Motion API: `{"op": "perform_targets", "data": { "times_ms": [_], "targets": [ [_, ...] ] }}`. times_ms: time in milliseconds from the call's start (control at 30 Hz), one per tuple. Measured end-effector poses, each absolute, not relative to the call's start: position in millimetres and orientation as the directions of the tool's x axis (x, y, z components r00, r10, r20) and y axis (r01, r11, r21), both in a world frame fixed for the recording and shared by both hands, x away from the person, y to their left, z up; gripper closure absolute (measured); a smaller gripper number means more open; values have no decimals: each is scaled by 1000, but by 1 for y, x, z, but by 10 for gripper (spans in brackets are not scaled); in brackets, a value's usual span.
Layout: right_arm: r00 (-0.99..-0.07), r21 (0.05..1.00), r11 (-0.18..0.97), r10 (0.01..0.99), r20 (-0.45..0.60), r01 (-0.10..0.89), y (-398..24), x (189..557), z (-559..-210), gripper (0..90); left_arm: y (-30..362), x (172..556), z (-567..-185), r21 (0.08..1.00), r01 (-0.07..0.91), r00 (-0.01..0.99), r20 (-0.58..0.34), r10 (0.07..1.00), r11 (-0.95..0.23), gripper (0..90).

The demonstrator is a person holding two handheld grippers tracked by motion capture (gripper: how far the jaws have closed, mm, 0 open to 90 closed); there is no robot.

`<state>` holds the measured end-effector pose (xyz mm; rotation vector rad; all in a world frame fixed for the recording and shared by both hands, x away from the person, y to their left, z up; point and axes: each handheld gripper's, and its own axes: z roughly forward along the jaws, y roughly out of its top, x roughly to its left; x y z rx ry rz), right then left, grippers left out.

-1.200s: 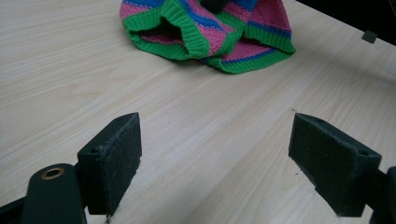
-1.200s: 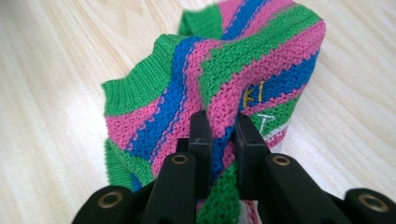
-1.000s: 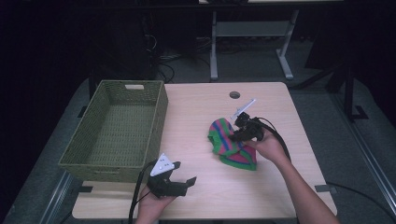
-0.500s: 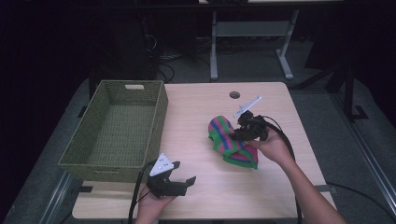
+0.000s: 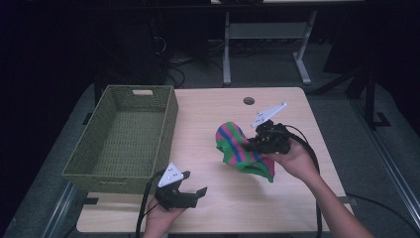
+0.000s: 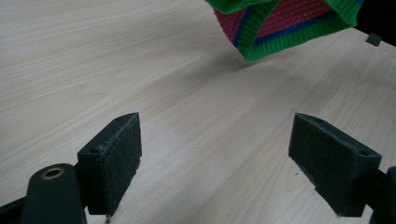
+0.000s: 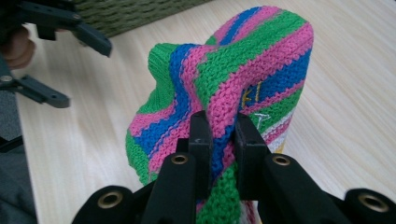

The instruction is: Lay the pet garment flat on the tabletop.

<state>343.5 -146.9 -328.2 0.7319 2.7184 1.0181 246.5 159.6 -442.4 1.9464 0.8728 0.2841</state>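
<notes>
A knitted cloth (image 5: pixel 239 148) striped pink, green and blue hangs above the table's right half, pinched by my right gripper (image 5: pixel 253 144). In the right gripper view the two black jaws are shut on a fold of the knitted cloth (image 7: pixel 243 88), which bulges above them. My left gripper (image 5: pixel 195 191) rests near the table's front edge with its jaws wide open and nothing between them. In the left gripper view its pads (image 6: pixel 116 154) frame bare wood, and the cloth's green hem (image 6: pixel 280 28) hangs at the top.
A green woven basket (image 5: pixel 168 124) stands on the table's left side with nothing visible inside. A round cable hole (image 5: pixel 248 100) lies near the far edge. Dark floor, cables and a desk frame (image 5: pixel 267 34) lie beyond the table.
The right gripper has lifted the cloth off the table and carried it slightly left. The cloth now hangs bunched rather than lying spread. The left gripper has stayed put.
</notes>
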Motion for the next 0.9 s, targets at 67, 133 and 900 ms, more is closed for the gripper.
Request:
{"op": "perform_targets", "data": {
  "times_ms": [67, 133, 900],
  "targets": [
    [-875, 657, 652, 484, 24, 379, -145, 337, -325, 799, 159, 246, -442, 841, 458, 717, -157, 680, -289, 168],
    [-880, 661, 653, 475, 25, 371, -144, 331, -323, 799, 160, 246, -442, 842, 460, 714, -160, 681, -284, 168],
    [-872, 605, 644, 449, 195, 468, -126, 334, -388, 796, 159, 244, -443, 837, 459, 723, -156, 673, -298, 168]
  ]
}}
